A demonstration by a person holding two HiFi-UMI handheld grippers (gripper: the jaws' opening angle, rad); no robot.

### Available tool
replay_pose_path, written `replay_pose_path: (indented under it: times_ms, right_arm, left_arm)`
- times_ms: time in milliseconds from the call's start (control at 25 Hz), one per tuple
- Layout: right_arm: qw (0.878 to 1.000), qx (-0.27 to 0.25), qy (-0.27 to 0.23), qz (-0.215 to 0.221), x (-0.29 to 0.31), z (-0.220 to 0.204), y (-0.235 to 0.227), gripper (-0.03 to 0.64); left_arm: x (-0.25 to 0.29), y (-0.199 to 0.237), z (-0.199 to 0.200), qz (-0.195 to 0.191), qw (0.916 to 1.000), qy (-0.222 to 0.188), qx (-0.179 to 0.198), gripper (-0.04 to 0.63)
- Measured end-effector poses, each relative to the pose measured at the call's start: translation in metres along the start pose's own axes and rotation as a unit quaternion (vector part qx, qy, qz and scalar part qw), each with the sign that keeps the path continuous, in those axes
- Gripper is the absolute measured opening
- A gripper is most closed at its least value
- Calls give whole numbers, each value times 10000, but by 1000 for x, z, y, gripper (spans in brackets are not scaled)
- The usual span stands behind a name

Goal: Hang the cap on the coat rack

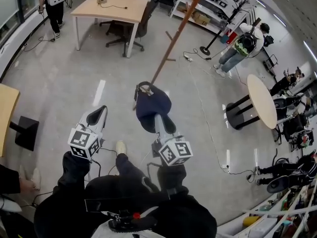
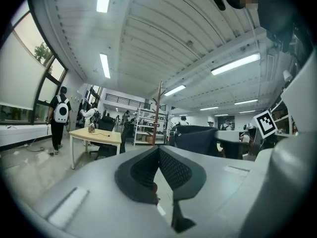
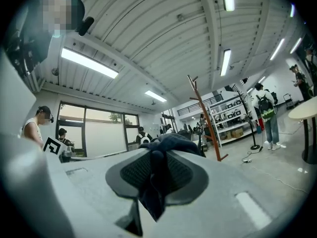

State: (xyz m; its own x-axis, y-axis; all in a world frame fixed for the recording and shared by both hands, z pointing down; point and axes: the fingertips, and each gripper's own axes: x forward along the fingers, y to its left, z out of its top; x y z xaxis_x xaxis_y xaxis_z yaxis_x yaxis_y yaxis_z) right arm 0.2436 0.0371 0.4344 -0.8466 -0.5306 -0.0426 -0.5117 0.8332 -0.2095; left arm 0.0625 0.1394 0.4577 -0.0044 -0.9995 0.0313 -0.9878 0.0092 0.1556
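The navy cap (image 1: 151, 108) hangs in the air, pinched at its near edge by my right gripper (image 1: 159, 119), which is shut on it. In the right gripper view dark blue cap fabric (image 3: 171, 143) is clamped between the pads of the right gripper (image 3: 157, 160). The brown wooden coat rack (image 1: 176, 33) stands just beyond the cap, its pole running up and to the right; it also shows as the coat rack (image 3: 205, 118) ahead. My left gripper (image 1: 100, 112) is to the cap's left, apart from it, shut and empty. In its own view the left gripper (image 2: 158, 152) has its tips together, with the cap (image 2: 198, 139) at the right.
A wooden desk (image 1: 111, 6) with an office chair (image 1: 131, 31) stands at the back left. A round table (image 1: 262, 100) is on the right. Cables (image 1: 198, 58) trail across the floor near the rack's foot. A person (image 1: 237, 46) stands beyond, near shelves (image 1: 208, 4).
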Motion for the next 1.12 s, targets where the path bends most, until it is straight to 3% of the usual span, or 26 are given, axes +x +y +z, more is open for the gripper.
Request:
replay_pose_path:
  times_ms: [320,680,1120]
  right_arm:
    - [9997,55,39,252,78,-17,10,83]
    - [9997,215,-46,100,172,-22,8,83]
    - [9993,148,-37,-334,229,-19,-6,83]
  left_arm:
    - [14,76,-5,374,9993,71,3,3]
    - [67,157,24,252,9996,69,102,3]
    - [119,212,35,-35,10000,58,61,3]
